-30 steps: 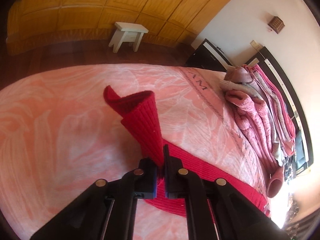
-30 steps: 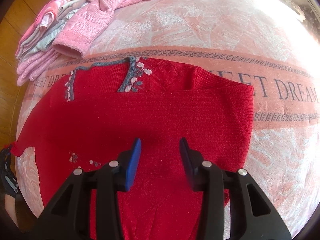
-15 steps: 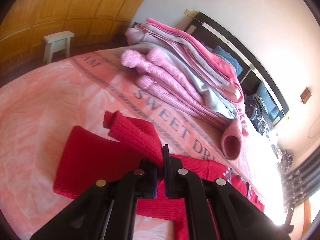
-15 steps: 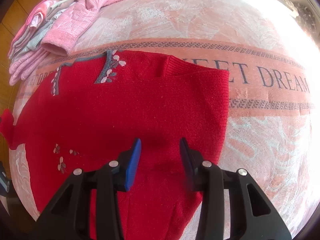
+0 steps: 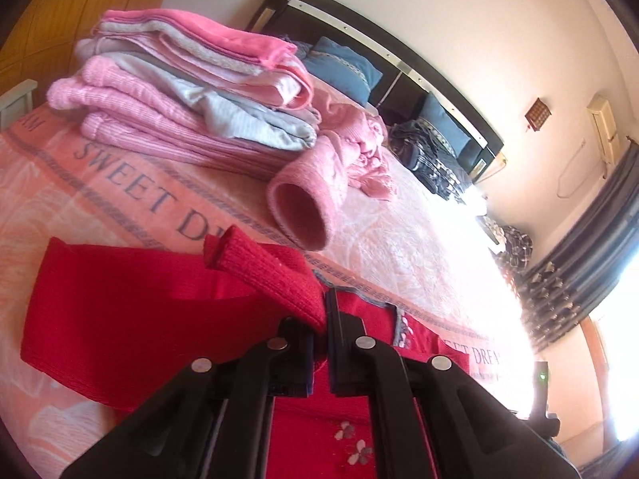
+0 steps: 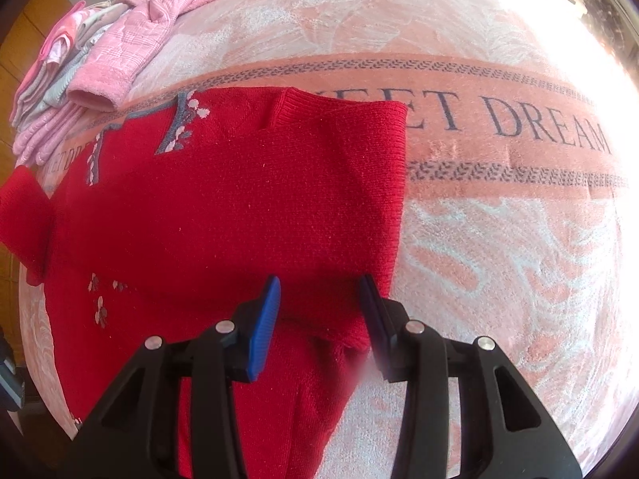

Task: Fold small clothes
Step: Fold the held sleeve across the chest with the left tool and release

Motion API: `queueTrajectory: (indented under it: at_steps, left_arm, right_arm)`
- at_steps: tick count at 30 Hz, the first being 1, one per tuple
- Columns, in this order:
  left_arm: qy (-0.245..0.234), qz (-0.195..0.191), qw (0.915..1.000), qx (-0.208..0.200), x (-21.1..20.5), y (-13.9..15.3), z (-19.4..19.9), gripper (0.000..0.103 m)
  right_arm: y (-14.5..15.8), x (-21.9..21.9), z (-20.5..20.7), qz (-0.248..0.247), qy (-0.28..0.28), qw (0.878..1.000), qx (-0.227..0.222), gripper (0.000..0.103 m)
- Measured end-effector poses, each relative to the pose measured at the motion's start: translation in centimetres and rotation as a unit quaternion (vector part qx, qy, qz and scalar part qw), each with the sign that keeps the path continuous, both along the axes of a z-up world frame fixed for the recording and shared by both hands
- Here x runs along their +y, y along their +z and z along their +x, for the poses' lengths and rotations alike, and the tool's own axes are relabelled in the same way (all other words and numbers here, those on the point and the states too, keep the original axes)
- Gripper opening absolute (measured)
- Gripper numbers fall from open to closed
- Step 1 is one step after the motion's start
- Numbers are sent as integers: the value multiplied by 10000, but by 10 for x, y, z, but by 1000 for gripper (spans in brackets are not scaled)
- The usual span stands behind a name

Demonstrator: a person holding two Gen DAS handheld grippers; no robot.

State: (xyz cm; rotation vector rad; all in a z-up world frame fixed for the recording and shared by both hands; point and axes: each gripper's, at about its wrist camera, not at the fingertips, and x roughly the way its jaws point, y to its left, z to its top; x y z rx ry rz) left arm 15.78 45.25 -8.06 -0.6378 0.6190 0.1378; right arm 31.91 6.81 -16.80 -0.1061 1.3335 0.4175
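Surface: a bed covered by a peach-pink blanket [image 6: 499, 239] with pale leaf patterns and a darker band printed "SWEET DREAM" in grey letters.
Red sweater: a red knit sweater [image 6: 223, 215] lies spread flat on the blanket, across the printed band; it has grey trim at the neck and small pale flowers. Its right side is folded over the body, giving a straight edge.
Sleeve: the red ribbed sleeve [image 5: 275, 279] is lifted off the sweater and slants up over the body, its cuff free in the air.
Left gripper: the left gripper [image 5: 324, 319] has its black jaws pressed together on the red sleeve.
Right gripper: the right gripper [image 6: 319, 311] hovers over the lower folded part of the sweater, jaws apart, with nothing between the blue pads [image 6: 263, 327].
Folded pile: a stack of folded pink and grey clothes [image 5: 191, 92] sits on the blanket near the head of the bed, beyond the sweater.
Loose garment: a pink knit garment [image 5: 343, 167] lies just beside the stack, one open cuff pointing toward the sweater.
Room: a dark headboard [image 5: 383, 60] with blue pillows [image 5: 343, 64] stands against a cream wall; wooden panelling [image 5: 80, 4] shows at the left, dark patterned curtains [image 5: 579, 279] at the right, with strong light washing out that side.
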Motion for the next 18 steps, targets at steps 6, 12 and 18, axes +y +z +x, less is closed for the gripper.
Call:
queueTrajectory:
  at_steps: [6, 12, 18]
  left_arm:
    - [-280, 40, 9994, 187, -40, -14, 25, 4]
    - [-632, 55, 9956, 686, -65, -41, 39, 4]
    - [-2023, -52, 9728, 1132, -110, -61, 49, 12]
  right_arm:
    - [1, -8, -4, -42, 42, 10000, -36, 42]
    - [-7, -23, -3, -44, -52, 9999, 79, 44]
    - [0, -26, -2, -72, -57, 10000, 19, 44]
